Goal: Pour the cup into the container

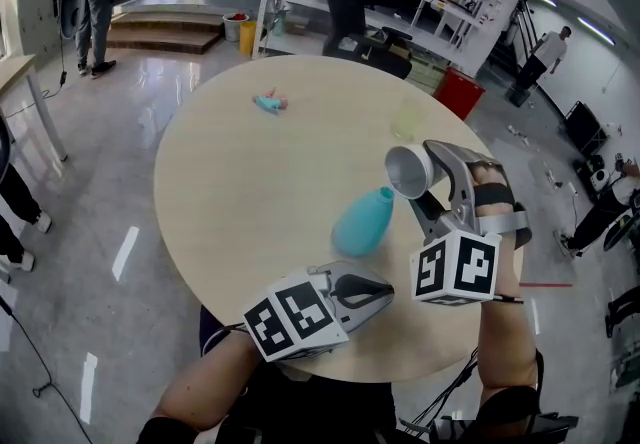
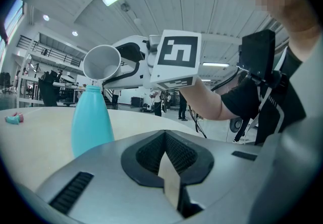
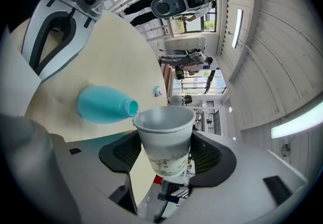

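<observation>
In the head view, the right gripper (image 1: 425, 177) held the cup (image 1: 407, 170) tipped on its side above the table (image 1: 230, 192), its lip just over the neck of the teal container (image 1: 364, 222), which stood upright near the table's near edge. I judged that tilt to be the pour itself, with the lip kept close so nothing would miss the narrow opening. The left gripper (image 1: 380, 288) lay low beside the container, apart from it, so the bottle stood on its own weight alone. A small toy (image 1: 270, 103) lay well apart on the far side. In the left gripper view, the jaws were drawn together with nothing between them, and past them I saw the container (image 2: 91, 119) with the cup (image 2: 102, 62) leaning over its top. In the right gripper view, the jaws were clamped on the cup (image 3: 164, 140) around its lower wall, leaving the rim free, and the rim sat just beside the container's mouth (image 3: 132, 107). I could not tell whether anything was left inside the cup, so I took the pour to be under way or nearly done.
</observation>
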Tool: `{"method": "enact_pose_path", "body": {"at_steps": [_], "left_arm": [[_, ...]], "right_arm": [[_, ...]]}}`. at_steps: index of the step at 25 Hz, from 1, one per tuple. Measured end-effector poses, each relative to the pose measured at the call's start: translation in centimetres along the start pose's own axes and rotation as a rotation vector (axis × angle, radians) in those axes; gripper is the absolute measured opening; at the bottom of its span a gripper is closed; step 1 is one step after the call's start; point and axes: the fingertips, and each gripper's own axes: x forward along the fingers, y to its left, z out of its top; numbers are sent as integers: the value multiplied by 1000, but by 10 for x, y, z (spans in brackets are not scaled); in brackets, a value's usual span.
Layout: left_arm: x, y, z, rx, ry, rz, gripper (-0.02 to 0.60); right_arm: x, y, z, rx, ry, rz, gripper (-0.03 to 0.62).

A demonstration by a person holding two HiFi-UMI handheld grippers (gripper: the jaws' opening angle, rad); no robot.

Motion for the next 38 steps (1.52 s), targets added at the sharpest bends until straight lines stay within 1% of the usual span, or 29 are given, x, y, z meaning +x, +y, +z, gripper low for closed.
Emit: {"method": "enact_pose_path", "body": {"at_steps": [15,20,25,28,31,34,36,38], "left_arm": [[0,0,2,-1,-1,1,2],[-1,-1,1,0,0,0,2],[-1,0,0,0,-1,0,2],[0,0,1,0,0,1,2],[0,-1,2,0,-1,1,2],[0,-1,2,-1,0,0,1],[-1,-1,2,-1,-1,0,2],[-1,-1,1,-1,-3,1,2]], "right_arm": [[2,2,0,-30,-8,-10,304],[1,4,5,-78,-15,-26,304],[2,5,7,-102,-20,-35,304],[3,6,5,-98,-25,-34,304],[2,6,4,-80,-29,-37,304],[1,7,3,-35,-42,-38,304],[0,7,1,28,-59,-35,304],[0,9,-1,148,-95,-12,304]]}}
